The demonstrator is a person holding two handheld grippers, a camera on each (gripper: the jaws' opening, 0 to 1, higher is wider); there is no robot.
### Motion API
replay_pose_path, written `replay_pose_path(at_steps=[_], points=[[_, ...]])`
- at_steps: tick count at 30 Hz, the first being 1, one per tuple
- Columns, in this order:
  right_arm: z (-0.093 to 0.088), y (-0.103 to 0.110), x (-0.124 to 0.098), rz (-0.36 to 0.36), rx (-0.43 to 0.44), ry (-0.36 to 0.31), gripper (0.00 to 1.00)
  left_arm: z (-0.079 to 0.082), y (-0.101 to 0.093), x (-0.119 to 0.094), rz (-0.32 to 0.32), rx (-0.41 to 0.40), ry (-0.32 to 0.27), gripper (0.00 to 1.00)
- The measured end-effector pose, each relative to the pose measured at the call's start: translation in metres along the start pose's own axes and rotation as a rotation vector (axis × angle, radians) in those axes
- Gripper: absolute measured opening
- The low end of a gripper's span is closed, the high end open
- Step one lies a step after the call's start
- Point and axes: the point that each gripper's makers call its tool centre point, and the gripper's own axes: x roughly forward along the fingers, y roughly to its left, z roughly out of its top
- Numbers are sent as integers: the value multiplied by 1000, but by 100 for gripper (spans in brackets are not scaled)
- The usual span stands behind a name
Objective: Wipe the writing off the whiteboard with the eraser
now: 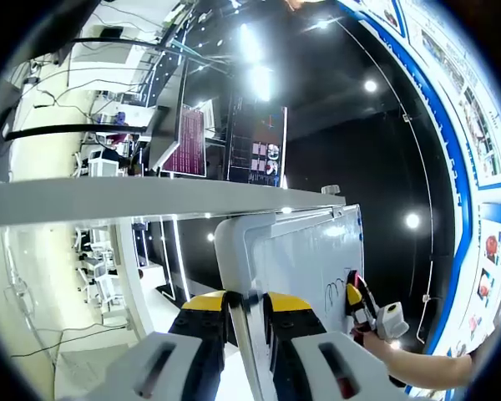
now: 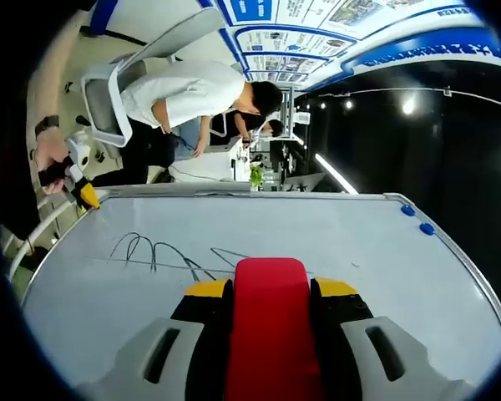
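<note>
The whiteboard takes up most of what I see along my right tool, its pale face spreading out ahead with its grey frame curving round the far edge. In the left gripper view I meet the same board edge-on, and my left gripper has its yellow-tipped jaws pressed onto that frame, one on each side; I judge I hold it there to steady the board so it will not shift under the wiping. My right gripper pinches the red eraser between its jaws, the block pointing forward low over the board, just short of the marks, which seems the right approach for a first pass. The writing is a thin dark scribble of loops and crossing lines near the middle of the board, untouched so far; I cannot read it as any word. Two small blue magnets sit near the far corner, well apart from the scribble, so they should not get in my way. Posters on the wall carry print too small to read.
</note>
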Motion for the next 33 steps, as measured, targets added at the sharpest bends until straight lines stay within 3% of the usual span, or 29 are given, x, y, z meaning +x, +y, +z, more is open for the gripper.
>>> replay_pose_path(at_steps=[12,20,33], points=[[7,13,-4,-32,21,-6,40,0,1,0,1,-4,-1,19],[11,46,-4,0,25,0,39,0,2,0,3,-7,-1,19],[17,79,-5,2,33,-1,39,0,2,0,1,-10,-1,19]])
